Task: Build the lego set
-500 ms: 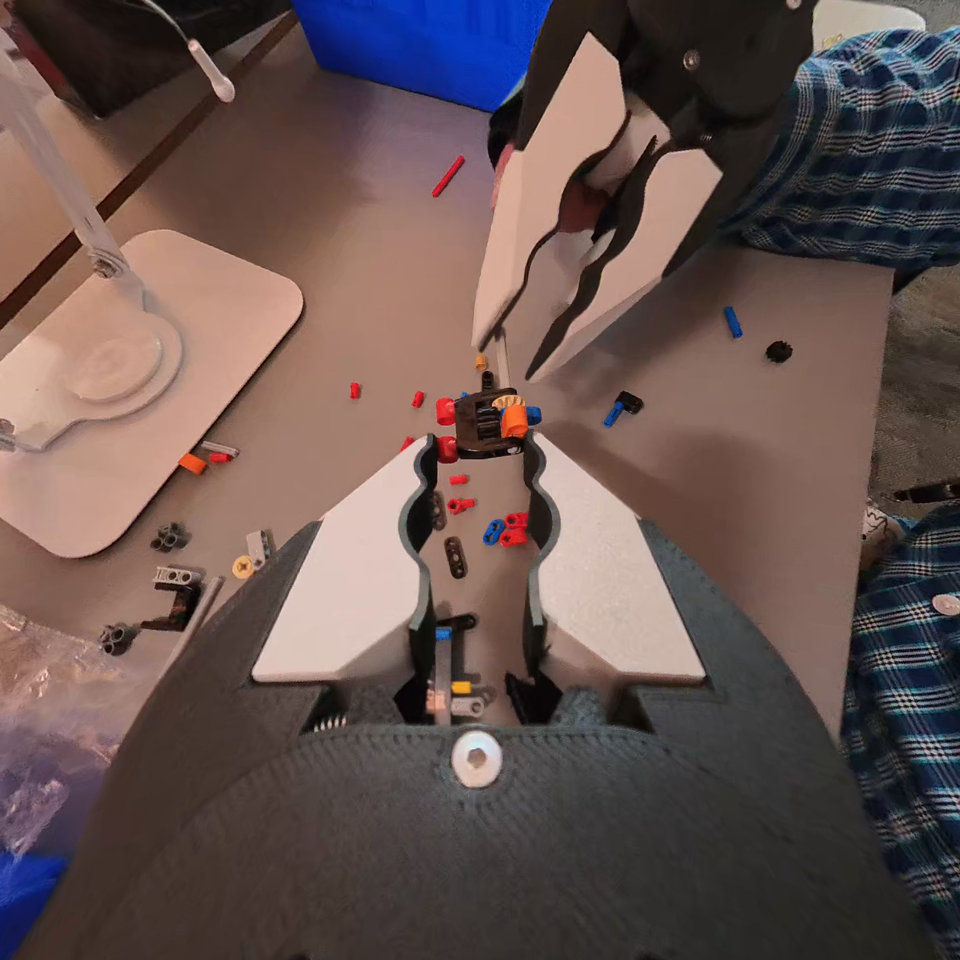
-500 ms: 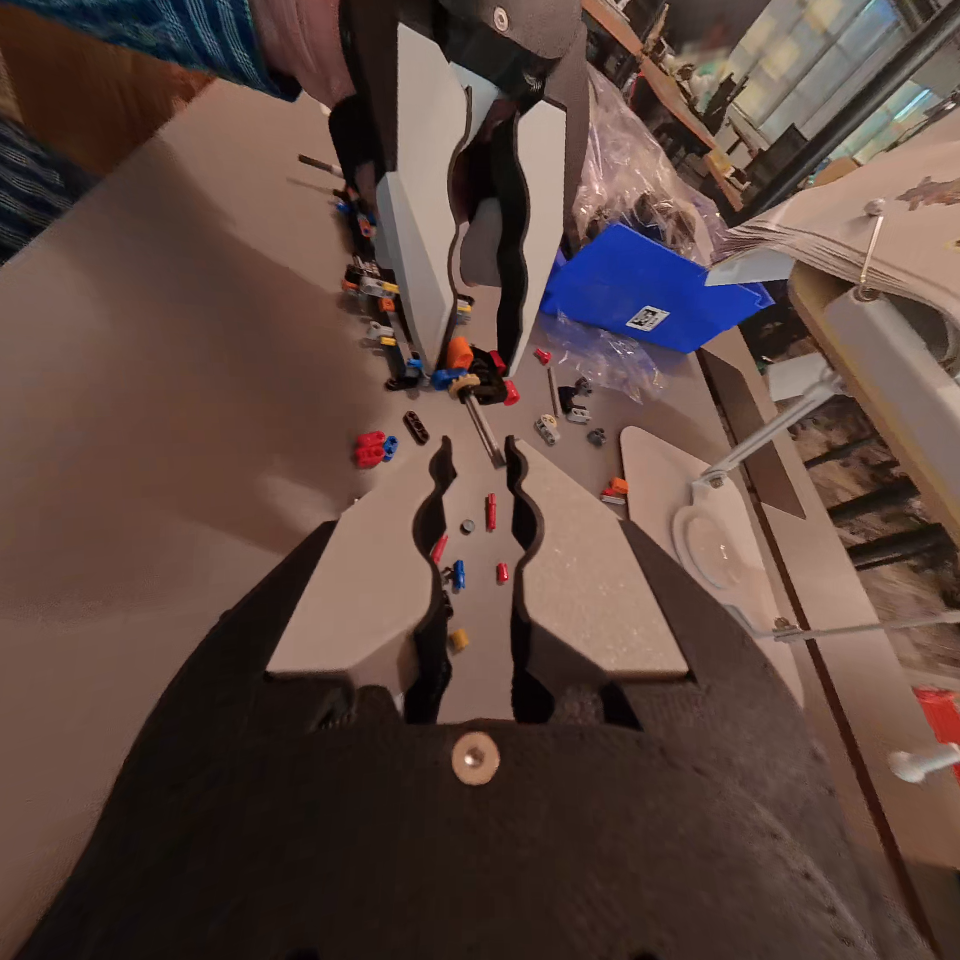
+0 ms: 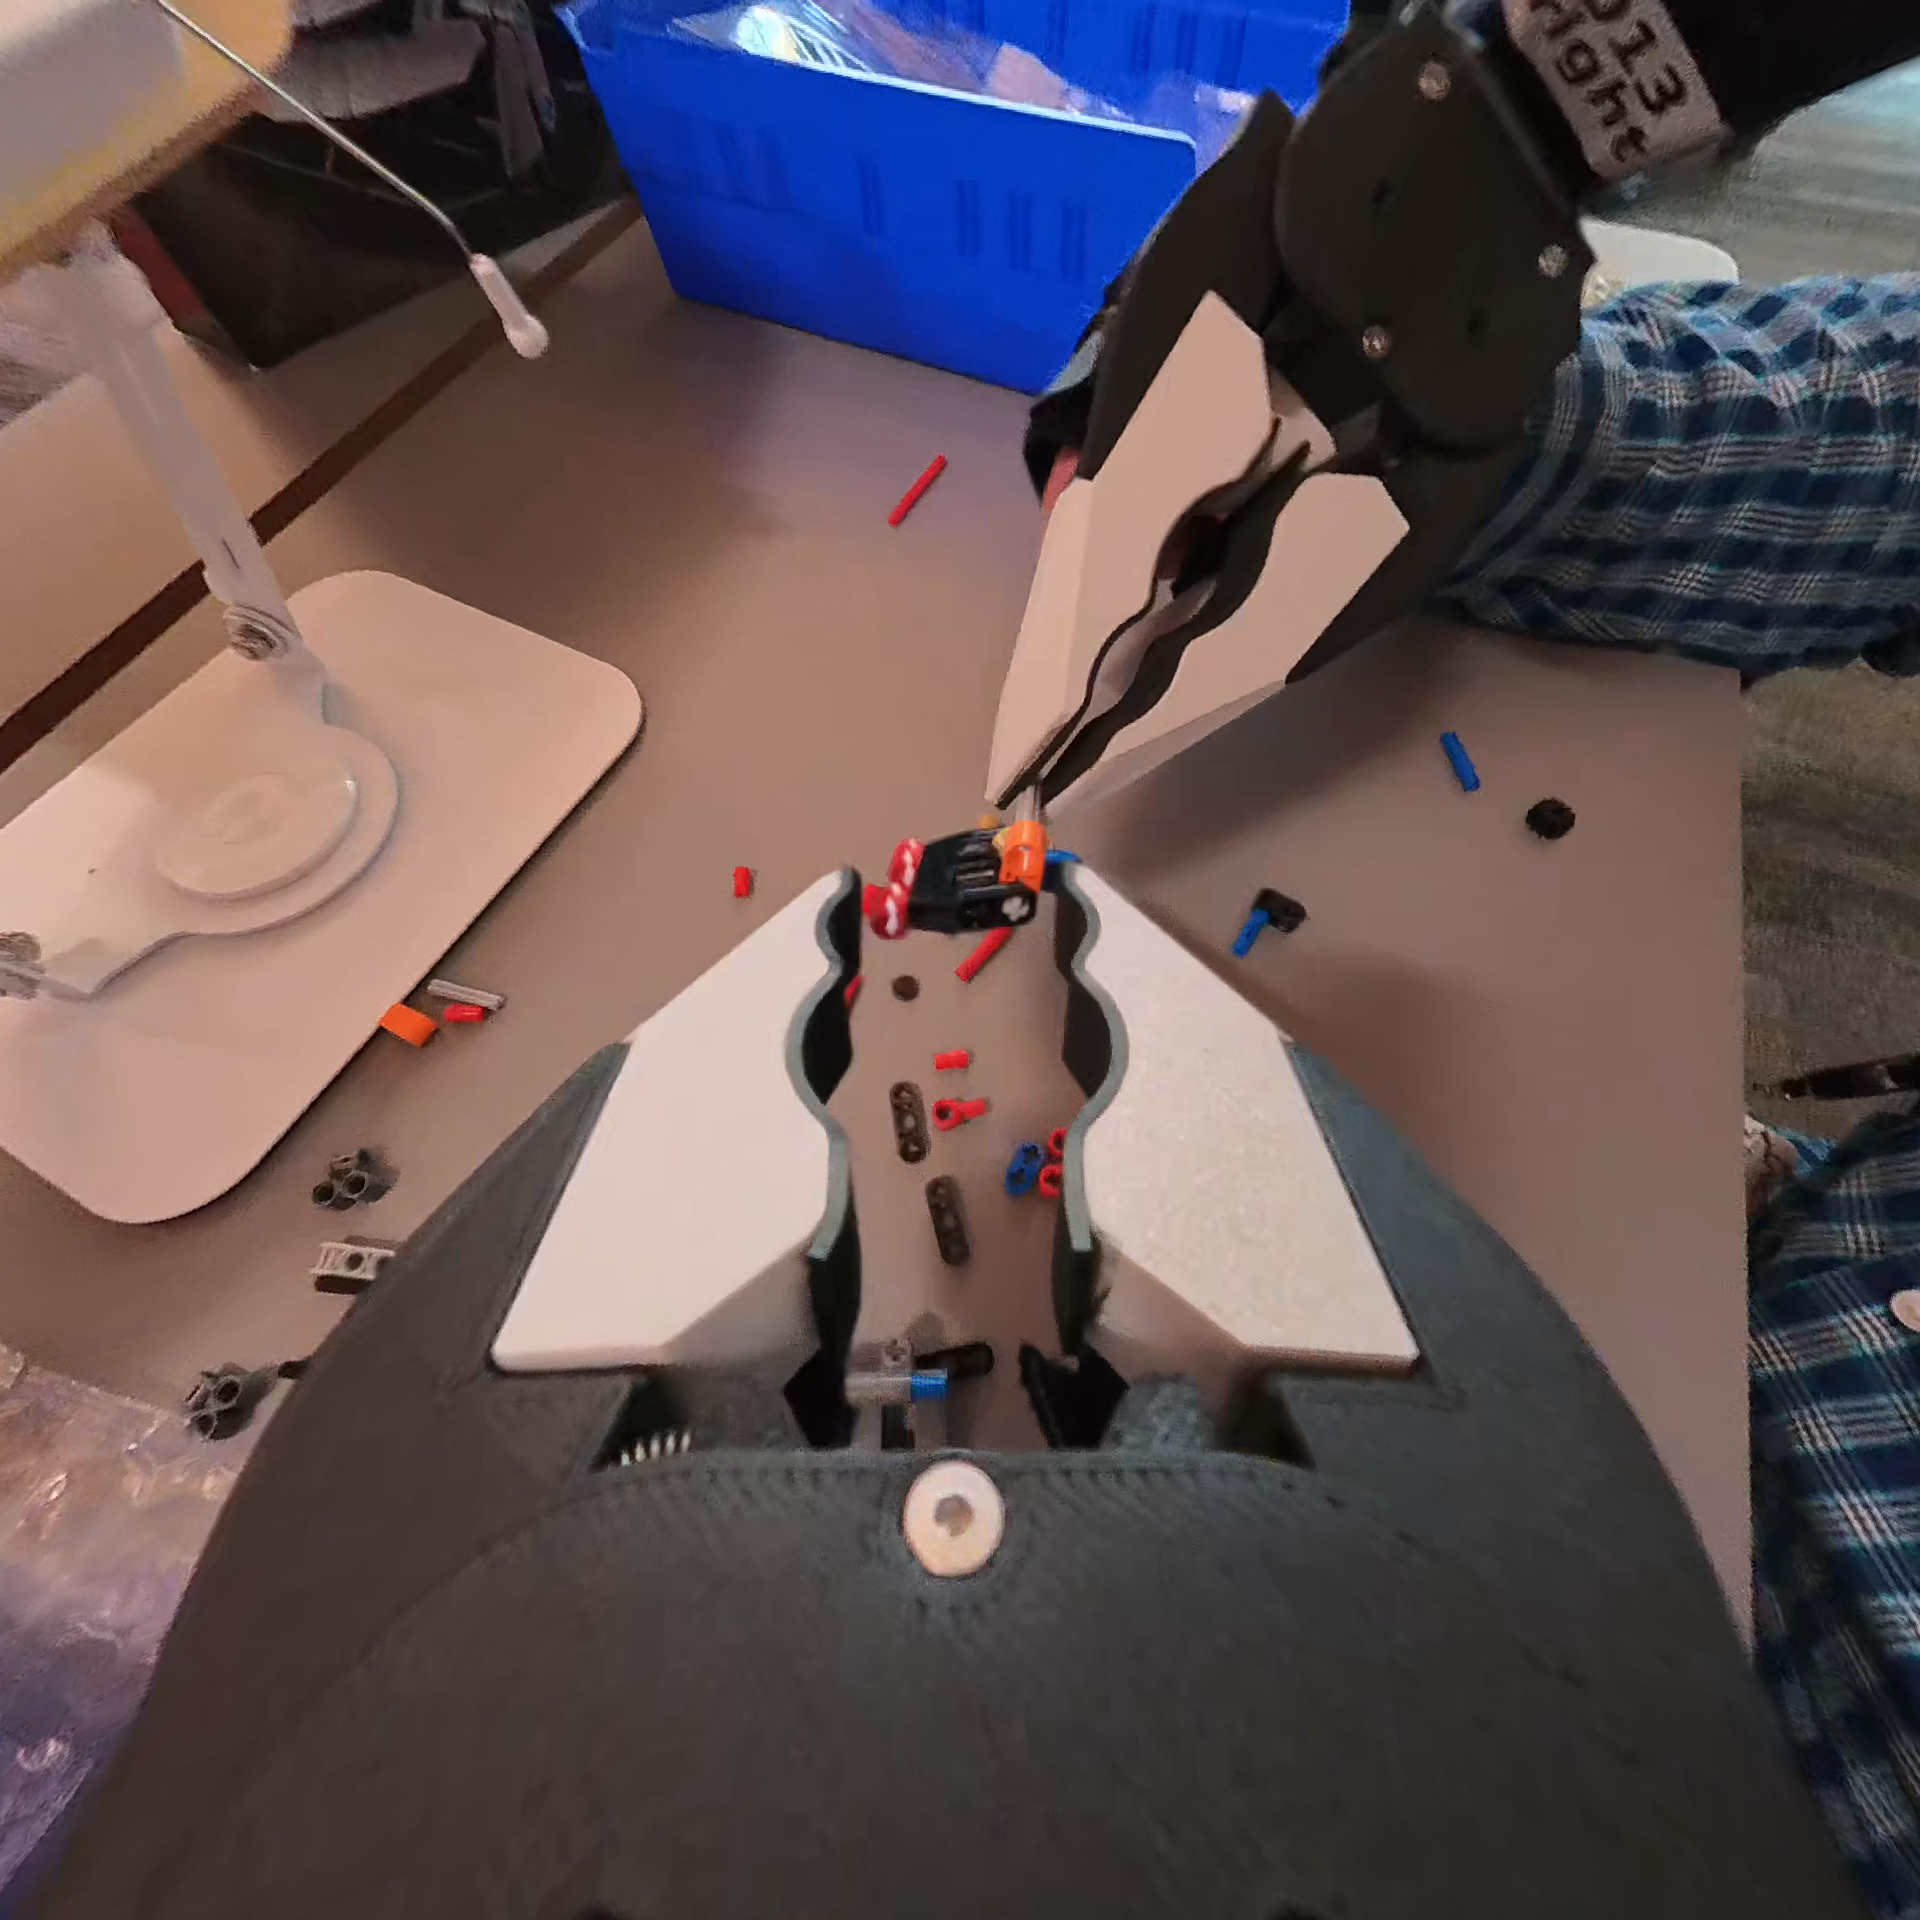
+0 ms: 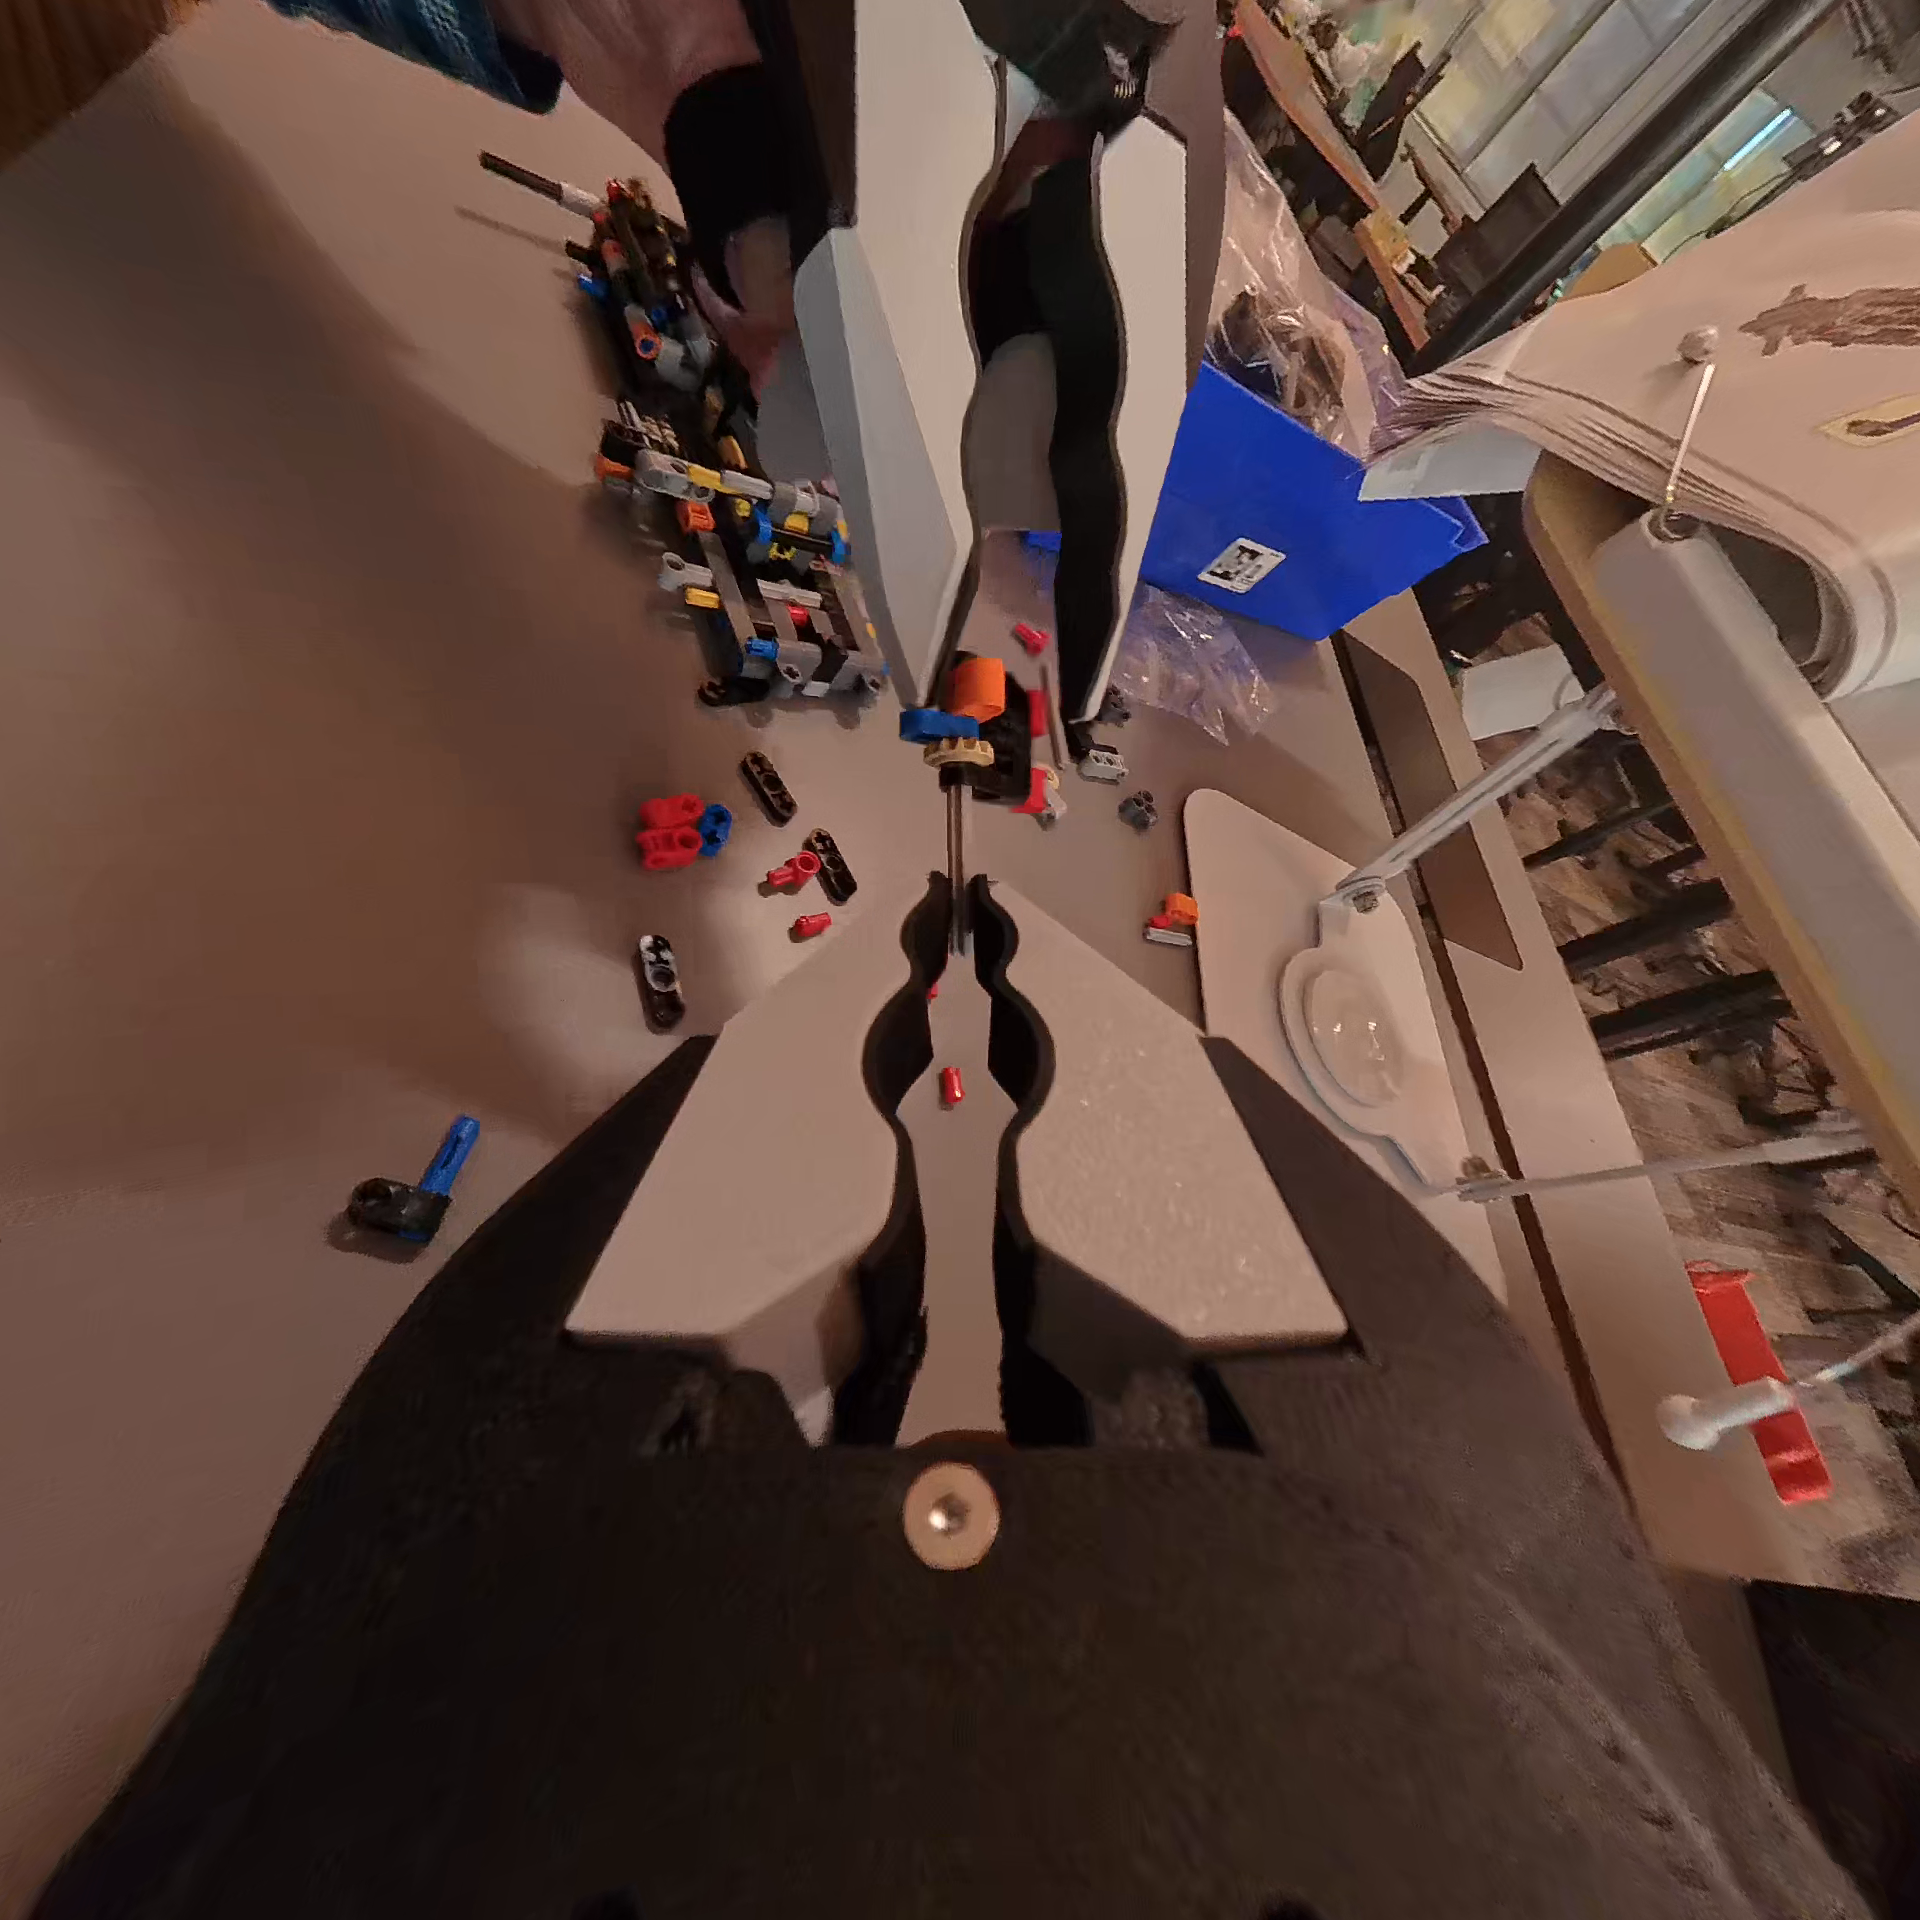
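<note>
Joining a rod to a small block looks like the step in hand: the left gripper [image 3: 961, 899] clamps the small black block [image 3: 961, 883], raised above the table [image 3: 727, 582], while the right gripper [image 4: 958, 891] pinches the thin rod [image 4: 954, 831] narrowly, apparently entering the block from twelve o'clock. Next, push straight along the rod.

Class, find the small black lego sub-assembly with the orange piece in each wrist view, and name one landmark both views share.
Left wrist view: black sub-assembly just above centre, held between the left gripper fingers.
Right wrist view: upper centre, at the far gripper's fingers, on a thin axle.
Shared landmark: blue bin.
</note>
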Action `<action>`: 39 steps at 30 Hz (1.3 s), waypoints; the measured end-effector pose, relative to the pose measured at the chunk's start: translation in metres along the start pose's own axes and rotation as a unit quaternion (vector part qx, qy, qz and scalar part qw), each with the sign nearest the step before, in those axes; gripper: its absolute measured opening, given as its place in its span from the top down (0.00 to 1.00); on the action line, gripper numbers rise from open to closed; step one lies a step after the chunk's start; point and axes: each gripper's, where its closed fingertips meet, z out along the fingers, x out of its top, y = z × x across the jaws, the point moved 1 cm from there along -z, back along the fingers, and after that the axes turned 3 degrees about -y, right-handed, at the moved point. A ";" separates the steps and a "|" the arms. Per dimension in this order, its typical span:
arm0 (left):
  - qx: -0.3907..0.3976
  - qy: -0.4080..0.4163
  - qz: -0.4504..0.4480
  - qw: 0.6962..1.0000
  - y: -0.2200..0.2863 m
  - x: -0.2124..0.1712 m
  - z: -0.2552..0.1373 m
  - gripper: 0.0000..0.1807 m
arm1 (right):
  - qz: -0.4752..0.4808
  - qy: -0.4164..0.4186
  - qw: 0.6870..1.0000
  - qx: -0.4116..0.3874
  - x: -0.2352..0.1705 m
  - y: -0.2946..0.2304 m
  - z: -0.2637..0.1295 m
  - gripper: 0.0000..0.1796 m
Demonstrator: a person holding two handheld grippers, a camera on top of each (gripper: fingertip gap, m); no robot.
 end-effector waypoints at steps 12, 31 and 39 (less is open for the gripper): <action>0.184 -0.008 0.230 0.956 0.000 0.010 0.004 0.75 | -0.004 -0.020 0.999 -0.034 -0.008 0.015 -0.006 1.00; 0.252 -0.019 0.294 0.922 -0.006 0.013 0.019 0.82 | -0.020 -0.045 0.997 -0.057 -0.017 0.022 -0.006 1.00; 0.257 -0.016 0.296 0.920 -0.006 0.013 0.021 0.82 | -0.018 -0.044 0.997 -0.067 -0.017 0.026 -0.009 1.00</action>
